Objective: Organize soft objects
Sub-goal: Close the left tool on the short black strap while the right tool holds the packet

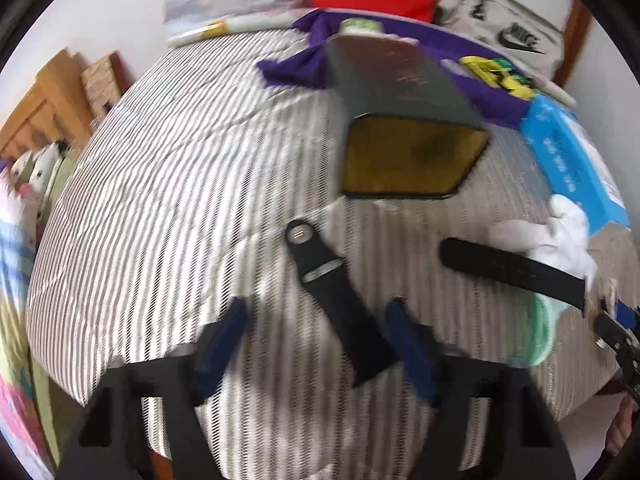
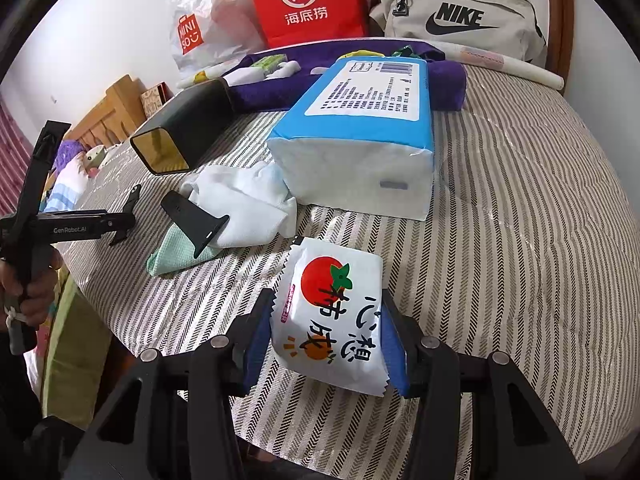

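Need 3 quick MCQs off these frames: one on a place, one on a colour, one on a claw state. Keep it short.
1. Where does the white cloth lie?
A. On the grey Nike bag
B. On the striped cover, by the near end of the blue tissue pack
C. Inside the paper bag

2. What colour is the paper bag with the "Hi" logo?
A. Green
B. Black
C. Red

3. What is the right claw doing?
A. Shut on the small white packet
B. Open with nothing between its pads
C. Shut on the dark box

Key:
1 B: the cloth is bunched on the cover right beside the pack's white end.
2 C: the bag standing at the wall is red with white print.
3 A: both blue pads press the packet's sides.
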`<state>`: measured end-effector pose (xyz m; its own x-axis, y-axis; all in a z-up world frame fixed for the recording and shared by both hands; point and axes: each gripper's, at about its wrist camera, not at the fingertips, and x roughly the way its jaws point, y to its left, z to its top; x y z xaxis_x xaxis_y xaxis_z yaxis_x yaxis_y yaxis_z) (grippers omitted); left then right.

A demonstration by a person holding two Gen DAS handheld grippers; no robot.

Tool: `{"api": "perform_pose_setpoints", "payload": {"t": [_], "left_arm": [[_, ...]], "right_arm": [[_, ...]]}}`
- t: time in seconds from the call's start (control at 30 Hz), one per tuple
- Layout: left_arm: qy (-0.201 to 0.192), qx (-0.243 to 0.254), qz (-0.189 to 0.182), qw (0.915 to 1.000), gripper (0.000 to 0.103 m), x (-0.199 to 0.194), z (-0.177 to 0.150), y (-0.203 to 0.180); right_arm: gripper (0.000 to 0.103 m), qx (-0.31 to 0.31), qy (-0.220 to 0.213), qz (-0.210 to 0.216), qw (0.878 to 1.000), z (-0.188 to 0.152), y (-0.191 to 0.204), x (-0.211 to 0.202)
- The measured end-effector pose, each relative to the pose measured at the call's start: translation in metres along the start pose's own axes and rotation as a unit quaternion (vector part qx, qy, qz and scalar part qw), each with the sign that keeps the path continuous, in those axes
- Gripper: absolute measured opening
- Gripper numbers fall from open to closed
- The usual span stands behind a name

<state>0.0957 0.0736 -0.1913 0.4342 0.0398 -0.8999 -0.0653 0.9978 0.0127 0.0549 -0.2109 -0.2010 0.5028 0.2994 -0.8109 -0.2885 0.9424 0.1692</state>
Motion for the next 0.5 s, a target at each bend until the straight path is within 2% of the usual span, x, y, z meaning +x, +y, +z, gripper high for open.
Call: {"api": "perform_pose_setpoints", "payload": {"t": [0.03,0.13,0.33,0.5], "left_arm": [[-0.01,0.005,-0.002,0.9999,0.03,-0.002,-0.001,-0.003],[-0.023,0.023,-0.003,0.9995,0.024,-0.004,-0.007,-0.008],[-0.021,0.004,-0.042,0.9989,0.023,-0.012,-0.021,0.008],[-0.032,0.002,-0.037,0.9988,0.023,-0.011,-0.022,0.004]], "right_arm": [[0.05,0.002,0.0,0.001,1.0,0.0,0.0,0.0],[0.05,0.002,-0.002,-0.004,1.0,-0.001,0.0,-0.002],[0.05,0.004,-0.002,-0.015,1.0,0.0,-0.003,-0.005],[0.05,0.007,0.004,-0.021,1.0,0.003,-0.004,0.0]]}}
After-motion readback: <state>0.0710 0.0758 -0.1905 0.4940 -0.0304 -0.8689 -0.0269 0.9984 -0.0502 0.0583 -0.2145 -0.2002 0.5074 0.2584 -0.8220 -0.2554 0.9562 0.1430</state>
